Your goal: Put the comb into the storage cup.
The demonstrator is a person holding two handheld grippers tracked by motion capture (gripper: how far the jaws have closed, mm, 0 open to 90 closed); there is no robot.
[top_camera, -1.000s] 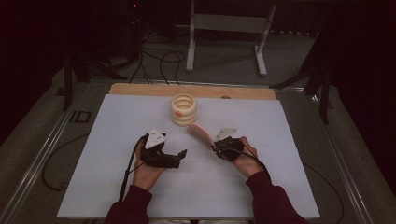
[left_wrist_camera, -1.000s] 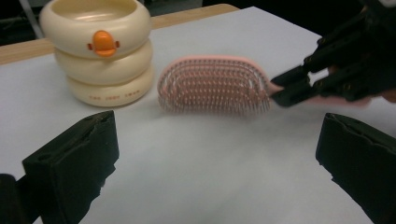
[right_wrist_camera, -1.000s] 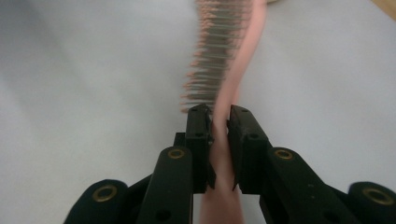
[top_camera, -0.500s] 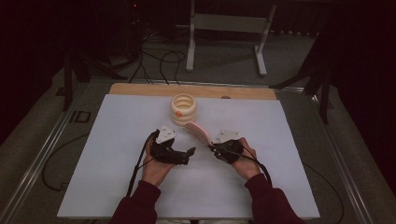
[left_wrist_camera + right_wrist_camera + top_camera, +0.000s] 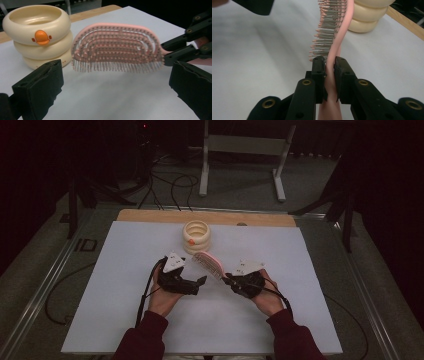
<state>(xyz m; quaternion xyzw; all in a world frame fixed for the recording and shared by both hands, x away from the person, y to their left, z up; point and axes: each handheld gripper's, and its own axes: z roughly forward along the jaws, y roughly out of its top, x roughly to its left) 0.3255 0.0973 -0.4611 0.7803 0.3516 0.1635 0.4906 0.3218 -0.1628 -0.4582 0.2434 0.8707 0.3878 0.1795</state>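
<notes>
A pink hairbrush (image 5: 209,264) hangs a little above the white table, held by its handle. My right gripper (image 5: 329,65) is shut on the brush (image 5: 332,37) where handle meets head. In the left gripper view the bristles of the brush (image 5: 117,47) face me and point partly down. My left gripper (image 5: 201,281) is open, its jaws wide apart with nothing between them, just left of and below the brush head. A cream ringed cup with an orange duck bill (image 5: 195,236) stands behind the brush, also seen as the cup (image 5: 38,35) at upper left and the cup (image 5: 369,15).
The white table top (image 5: 125,270) ends in a wooden strip (image 5: 150,216) at the far edge. Beyond it stand a metal frame (image 5: 240,150) and loose cables (image 5: 170,180) on the floor. Metal rails (image 5: 45,290) run along the table's sides.
The left hand has moved right, closer to the brush. The right hand has lifted the brush slightly and brought it toward the middle, in front of the cup.
</notes>
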